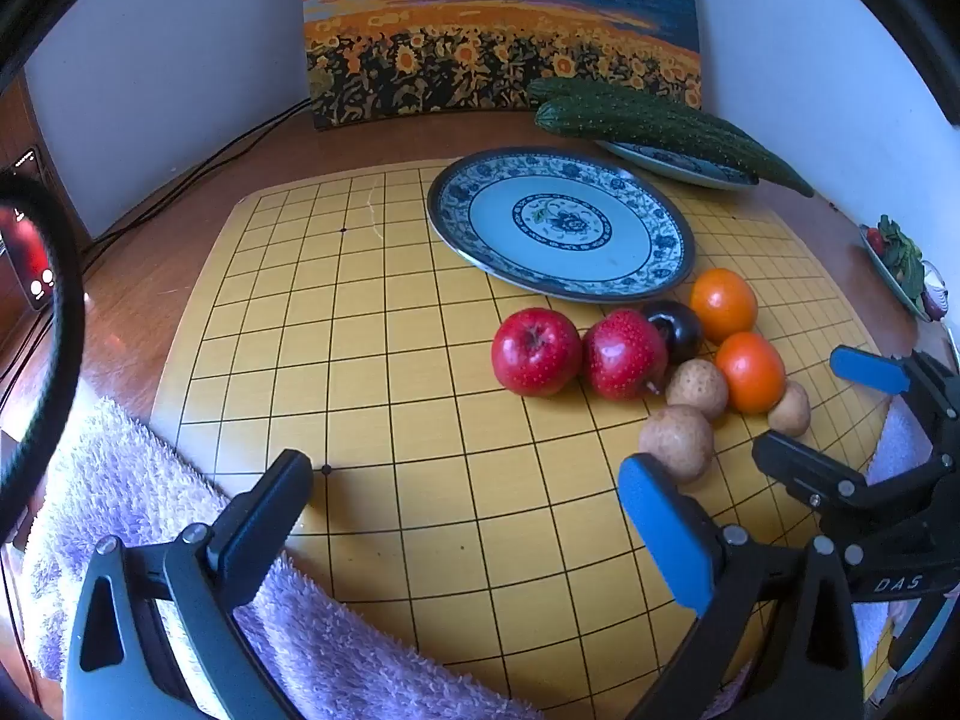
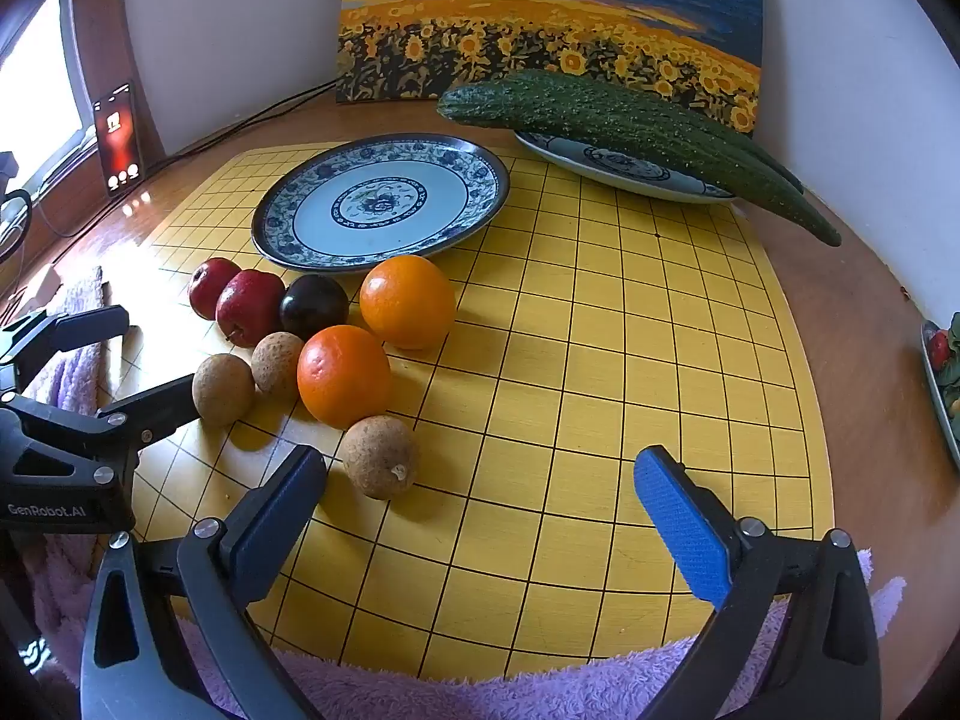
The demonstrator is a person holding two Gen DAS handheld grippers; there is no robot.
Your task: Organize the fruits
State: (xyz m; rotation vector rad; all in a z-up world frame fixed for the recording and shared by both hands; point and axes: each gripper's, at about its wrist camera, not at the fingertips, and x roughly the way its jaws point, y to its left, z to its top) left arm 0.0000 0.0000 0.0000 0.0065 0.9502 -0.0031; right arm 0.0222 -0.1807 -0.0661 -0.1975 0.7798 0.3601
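Left wrist view: my left gripper (image 1: 474,516) hangs spread wide over the yellow grid board (image 1: 384,360), nothing between its fingers. My right gripper (image 2: 480,510) is likewise spread and empty. Two red apples (image 1: 536,351), a dark plum (image 2: 313,306), two oranges (image 2: 407,301) and three brown fruits (image 2: 380,456) cluster touching, just beside the empty patterned plate (image 2: 288,222).

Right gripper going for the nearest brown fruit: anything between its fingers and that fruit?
Nothing visible does. The right gripper is open, and the brown fruit lies just ahead beside its left finger, with only bare yellow board between. An orange sits directly behind it.
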